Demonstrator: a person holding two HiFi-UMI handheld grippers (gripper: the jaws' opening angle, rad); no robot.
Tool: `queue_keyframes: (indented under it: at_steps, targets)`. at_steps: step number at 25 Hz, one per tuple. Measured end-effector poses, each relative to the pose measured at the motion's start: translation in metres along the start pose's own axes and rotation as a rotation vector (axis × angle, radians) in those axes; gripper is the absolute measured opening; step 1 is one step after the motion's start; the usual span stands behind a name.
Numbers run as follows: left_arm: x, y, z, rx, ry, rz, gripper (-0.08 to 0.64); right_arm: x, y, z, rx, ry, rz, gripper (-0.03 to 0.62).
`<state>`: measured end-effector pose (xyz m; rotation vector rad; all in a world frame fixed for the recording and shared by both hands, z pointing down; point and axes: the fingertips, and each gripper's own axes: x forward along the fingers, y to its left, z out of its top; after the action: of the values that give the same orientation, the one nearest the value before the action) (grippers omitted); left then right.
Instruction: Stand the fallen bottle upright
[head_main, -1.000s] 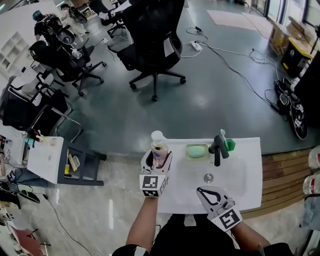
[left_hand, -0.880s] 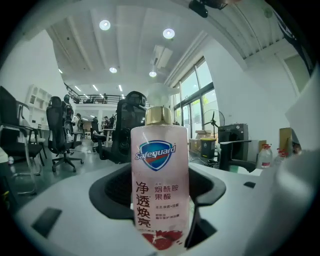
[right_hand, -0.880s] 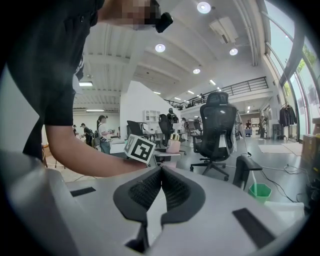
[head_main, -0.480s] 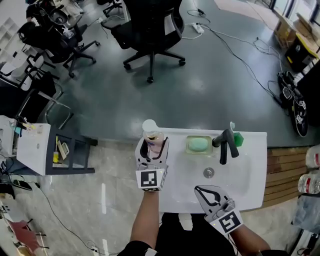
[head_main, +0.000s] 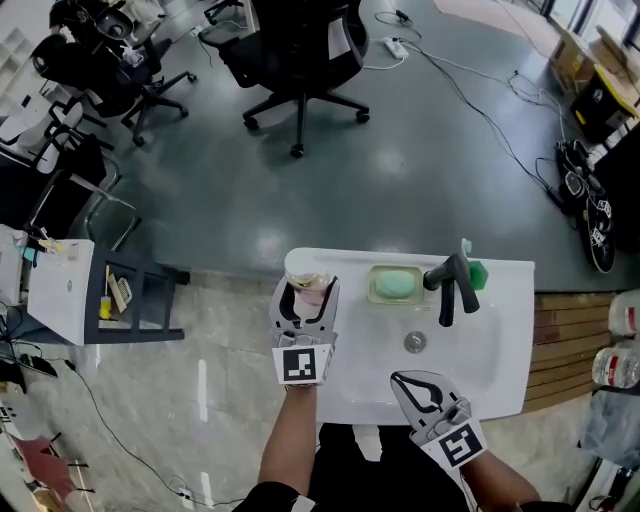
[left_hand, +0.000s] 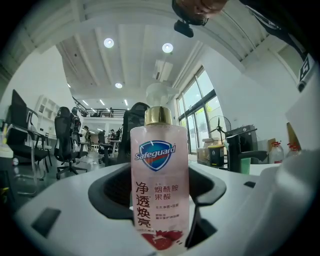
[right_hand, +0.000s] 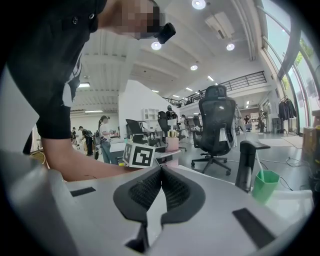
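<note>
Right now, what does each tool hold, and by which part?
Left tool grips the pink Safeguard bottle by its body, upright; right tool is shut, empty.

The black faucet (head_main: 447, 290) stands at the back of a white washbasin (head_main: 490, 370). Just left of the faucet lies a green soap dish (head_main: 396, 285), just right a green cup (head_main: 478, 273), and in front the drain (head_main: 414, 342). Well beyond the faucet stands a black office chair (head_main: 300, 50).
</note>
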<state>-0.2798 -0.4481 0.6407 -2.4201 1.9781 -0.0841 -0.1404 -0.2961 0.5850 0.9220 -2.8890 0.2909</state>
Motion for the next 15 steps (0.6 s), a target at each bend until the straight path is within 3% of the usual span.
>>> queue_keyframes:
  at_steps: [6, 10, 13, 15]
  targets:
    - [-0.011, -0.001, 0.012, -0.054, -0.064, 0.051, 0.318, 0.001, 0.005, 0.001, 0.006, -0.008, 0.012, 0.015]
    - [-0.011, 0.0, 0.008, -0.007, -0.02, 0.042, 0.318, 0.006, 0.012, 0.009, 0.005, -0.025, 0.029, 0.015]
    - [-0.022, -0.002, -0.003, 0.024, 0.09, 0.023, 0.327, 0.004, 0.017, 0.018, 0.0, -0.035, 0.032, 0.015]
    - [-0.032, -0.004, 0.005, 0.008, 0.083, 0.023, 0.33, 0.003, 0.017, 0.024, -0.011, -0.039, 0.031, 0.015]
